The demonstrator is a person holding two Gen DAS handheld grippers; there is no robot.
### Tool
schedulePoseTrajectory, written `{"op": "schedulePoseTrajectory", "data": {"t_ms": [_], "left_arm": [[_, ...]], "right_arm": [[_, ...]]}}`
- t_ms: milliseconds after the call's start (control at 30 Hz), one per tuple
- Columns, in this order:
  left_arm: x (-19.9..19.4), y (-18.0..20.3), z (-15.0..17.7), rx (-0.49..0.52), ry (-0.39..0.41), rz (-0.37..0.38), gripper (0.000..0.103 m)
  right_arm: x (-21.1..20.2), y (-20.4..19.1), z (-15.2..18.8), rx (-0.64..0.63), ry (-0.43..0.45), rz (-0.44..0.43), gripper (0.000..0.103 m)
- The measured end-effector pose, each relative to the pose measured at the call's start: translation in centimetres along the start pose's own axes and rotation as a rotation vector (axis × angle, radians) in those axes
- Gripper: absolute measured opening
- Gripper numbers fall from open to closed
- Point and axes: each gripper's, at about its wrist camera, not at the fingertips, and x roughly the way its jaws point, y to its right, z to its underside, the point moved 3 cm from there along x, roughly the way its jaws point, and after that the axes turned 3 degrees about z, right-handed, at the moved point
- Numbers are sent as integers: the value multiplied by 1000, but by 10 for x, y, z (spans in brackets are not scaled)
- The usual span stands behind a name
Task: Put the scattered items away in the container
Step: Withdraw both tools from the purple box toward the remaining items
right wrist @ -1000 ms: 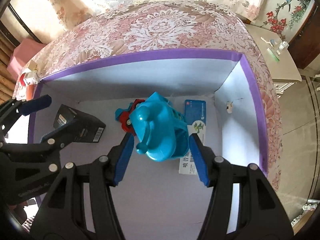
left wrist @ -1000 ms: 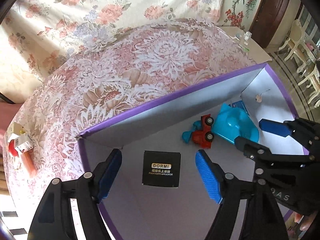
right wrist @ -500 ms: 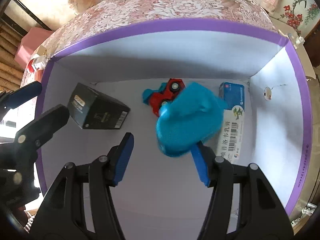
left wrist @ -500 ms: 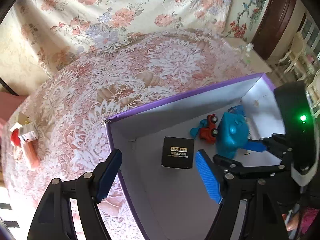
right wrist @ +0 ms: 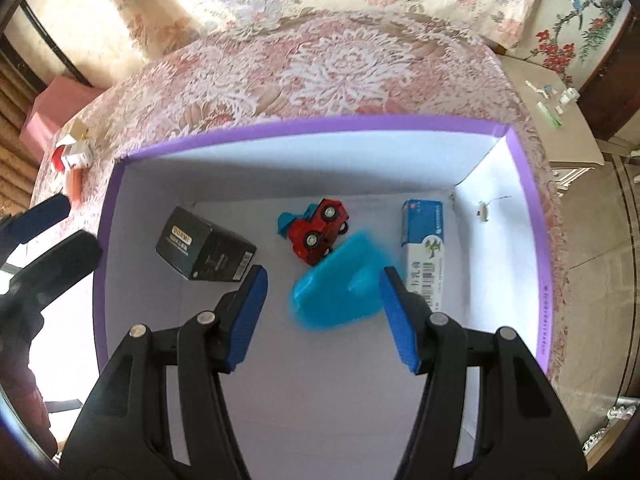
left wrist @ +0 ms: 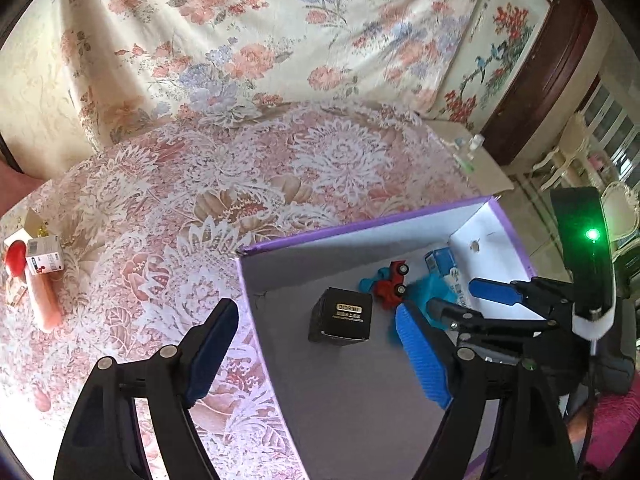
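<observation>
A white box with a purple rim (left wrist: pixel 360 232) (right wrist: pixel 320 126) stands on the floral tablecloth. Inside lie a black carton (left wrist: pixel 344 316) (right wrist: pixel 204 246), a red toy truck (left wrist: pixel 390 284) (right wrist: pixel 318 232), a blue-and-white carton (left wrist: pixel 440 260) (right wrist: pixel 424 240) and a teal plastic toy (right wrist: pixel 340 284), blurred, below my right gripper (right wrist: pixel 323 300). That gripper is open and holds nothing. My left gripper (left wrist: pixel 316 320) is open and straddles the box's left wall. A small white box (left wrist: pixel 44 258), a red item (left wrist: pixel 16 260) and a pinkish tube (left wrist: pixel 46 300) lie at the table's left edge.
The floral tablecloth (left wrist: pixel 240 184) covers a rounded table in front of a floral drape. A low beige side table (left wrist: pixel 472 148) (right wrist: pixel 560 100) with small bottles stands to the right. The right gripper (left wrist: pixel 460 296) hangs over the box's right half.
The teal toy has left my right gripper's fingers and dropped onto the box floor beside the truck. Both grippers have pulled back and up; the left one shifted left over the box wall.
</observation>
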Motion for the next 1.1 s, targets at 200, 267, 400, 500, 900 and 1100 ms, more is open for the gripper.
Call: {"op": "schedulePoseTrajectory", "data": {"t_ms": [200,267,400,500,900,1100], "left_arm": [[-14,-30,2,-27,16,26,101],[-18,-41,4,-34,19,26,103],[-24,-71,7,-51,18,11,103],[-29,-95,10,-68,14,-14,103],[-43,-218,32,-170,-7,-113,103],[-43,-269,47,-213,-32,-130,103]], "right_arm": [[-28,-15,-12,45,66,11,61],[-36,-25,-17,41,86,14,61],[-49,-56,-29,14,127,24,61],[-57,-83,-37,-4,150,21,61],[-51,-208,-59,-136,165,-28,62],[-25,-260,-59,-188,122,-40,62]]}}
